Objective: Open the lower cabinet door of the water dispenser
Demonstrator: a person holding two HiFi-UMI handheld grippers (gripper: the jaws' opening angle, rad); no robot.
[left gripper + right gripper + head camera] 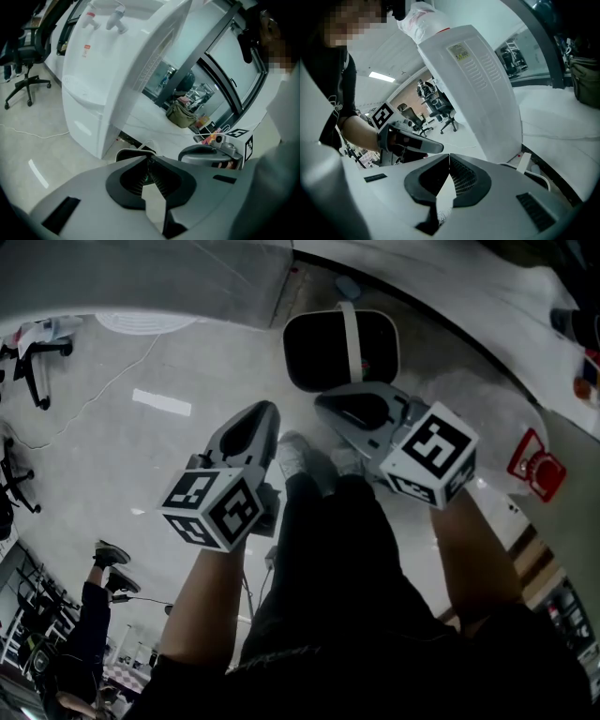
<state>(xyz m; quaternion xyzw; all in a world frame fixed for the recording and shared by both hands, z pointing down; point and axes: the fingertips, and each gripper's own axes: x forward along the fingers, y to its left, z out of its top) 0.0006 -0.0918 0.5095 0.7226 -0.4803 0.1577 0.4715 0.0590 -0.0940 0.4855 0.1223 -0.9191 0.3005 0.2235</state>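
Head view: left claw (265,413) and right claw (328,401) hang over the person's legs, a black tray (340,348) on the floor ahead

Left gripper view: jaws closed, empty; the water dispenser (108,70) stands ahead-left, its lower cabinet door (86,129) low, beyond the tray

Right gripper view: jaws closed, empty, facing only the dispenser's vented back

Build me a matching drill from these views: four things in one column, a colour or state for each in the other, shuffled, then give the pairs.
1. water dispenser
2. office chair
3. bag
4. left tool

A. olive green
B. jaws together, nothing between them
C. white
D. black

Pairs: 1-C, 2-D, 3-A, 4-B
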